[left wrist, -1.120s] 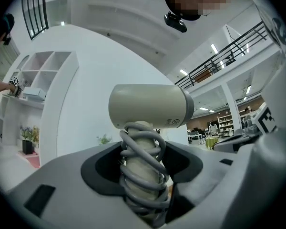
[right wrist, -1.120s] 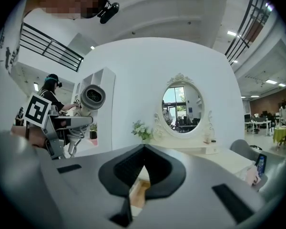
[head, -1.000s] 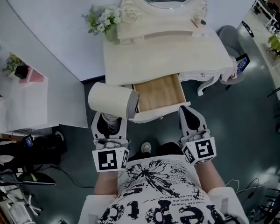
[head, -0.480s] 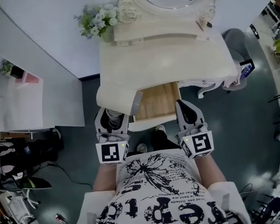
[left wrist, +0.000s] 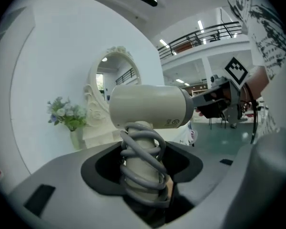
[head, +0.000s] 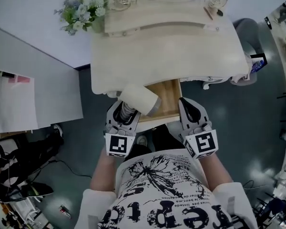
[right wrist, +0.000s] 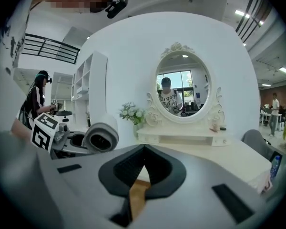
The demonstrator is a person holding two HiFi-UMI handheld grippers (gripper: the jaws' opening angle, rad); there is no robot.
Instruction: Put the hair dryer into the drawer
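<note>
Above the front left corner of the open drawer (head: 168,98), the hair dryer (head: 139,99) hangs in the air. It has a cream barrel with a grey end cap, and its handle is wound round with coils of grey cord (left wrist: 142,163). My left gripper (head: 123,118) is clamped on that wrapped handle, holding the barrel crosswise so that it hides the drawer's left edge. My right gripper (head: 192,114) sits at the drawer's front right corner, jaws together with nothing between them. The drawer's bare wooden bottom shows between the two grippers. Beyond it lies the cream dressing table (head: 167,51), with an oval mirror (right wrist: 183,87) at the back and a vase of flowers (head: 81,11) at the far left corner.
</note>
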